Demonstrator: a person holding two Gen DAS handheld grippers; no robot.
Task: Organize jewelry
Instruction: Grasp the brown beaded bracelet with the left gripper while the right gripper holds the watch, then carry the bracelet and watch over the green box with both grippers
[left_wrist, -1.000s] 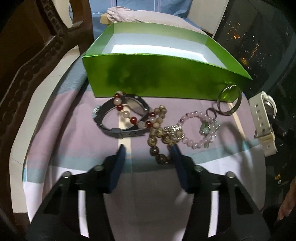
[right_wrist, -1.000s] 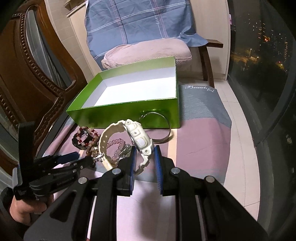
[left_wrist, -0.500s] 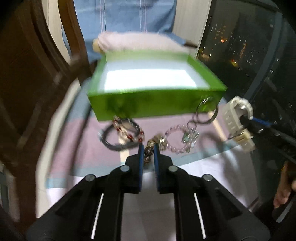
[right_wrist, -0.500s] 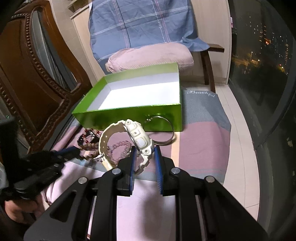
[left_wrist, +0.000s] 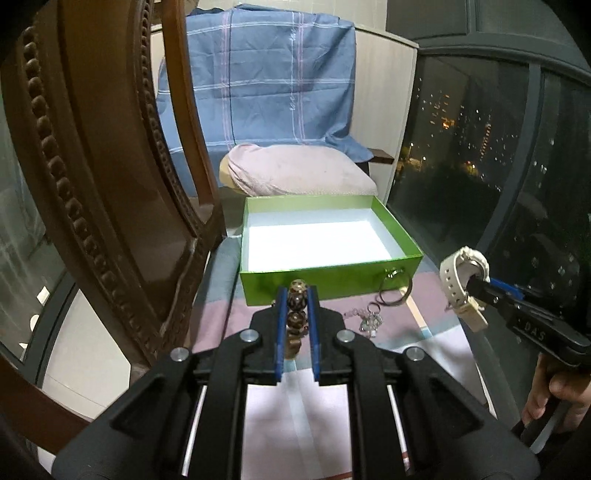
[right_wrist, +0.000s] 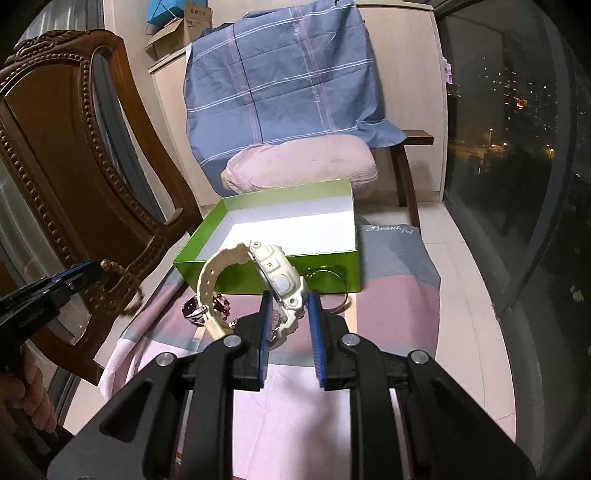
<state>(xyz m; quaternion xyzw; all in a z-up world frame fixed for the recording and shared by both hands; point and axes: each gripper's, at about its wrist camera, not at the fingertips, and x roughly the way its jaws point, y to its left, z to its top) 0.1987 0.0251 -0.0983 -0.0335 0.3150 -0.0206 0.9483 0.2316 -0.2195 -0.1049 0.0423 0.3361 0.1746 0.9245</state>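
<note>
Brown beaded bracelet (left_wrist: 296, 312) is clamped in my left gripper (left_wrist: 297, 295), lifted in front of the green box (left_wrist: 325, 282) — box sits open on the striped cloth (left_wrist: 436, 295). My right gripper (right_wrist: 287, 299) is clamped on the cream watch (right_wrist: 273, 273), also raised. Metal ring (left_wrist: 395, 286) and pink bead bracelet (left_wrist: 365, 319) lie beside the box.

One box (left_wrist: 328, 284), one watch (right_wrist: 273, 273), two chairs (right_wrist: 74, 166).

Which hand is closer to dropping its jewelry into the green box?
Probably the left. Its hand-held gripper holds the brown bead bracelet straight before the green box; the right one holds the white watch off to the side.
</note>
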